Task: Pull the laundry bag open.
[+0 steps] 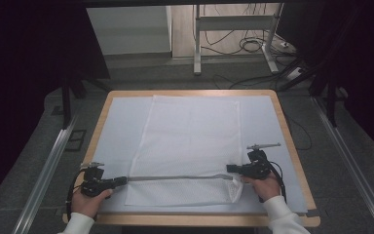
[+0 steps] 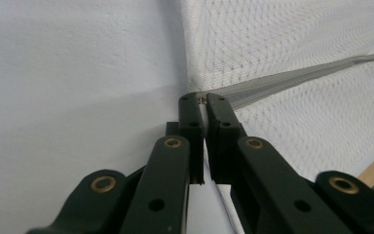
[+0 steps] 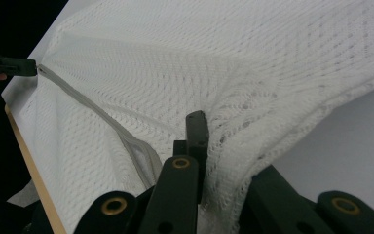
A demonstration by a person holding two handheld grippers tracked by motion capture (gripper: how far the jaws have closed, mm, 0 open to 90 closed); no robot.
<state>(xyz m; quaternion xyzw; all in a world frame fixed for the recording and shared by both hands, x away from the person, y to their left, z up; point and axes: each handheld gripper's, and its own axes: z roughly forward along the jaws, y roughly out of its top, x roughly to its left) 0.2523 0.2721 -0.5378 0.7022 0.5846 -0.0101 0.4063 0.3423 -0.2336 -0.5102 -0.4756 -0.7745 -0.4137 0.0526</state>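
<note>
A white mesh bag [image 1: 192, 136] lies flat on the table, with a grey zipper [image 1: 175, 178] running across its near end. My left gripper [image 1: 125, 180] is at the zipper's left end, its jaws shut on the small zipper pull [image 2: 202, 100]; the zipper tape [image 2: 297, 75] stretches away to the right over the mesh [image 2: 282, 34]. My right gripper [image 1: 229, 168] is shut on the bag's near right corner. In the right gripper view the mesh [image 3: 253, 73] bunches over one jaw of the right gripper [image 3: 214, 141], and the zipper [image 3: 87, 109] leads to the left gripper [image 3: 9, 66].
The bag rests on a pale sheet [image 1: 121, 126] that covers a wooden-edged table [image 1: 292, 141]. Metal rails [image 1: 48, 165] run along the floor on both sides. A desk frame [image 1: 197, 44] and loose cables [image 1: 253, 46] stand beyond the far edge.
</note>
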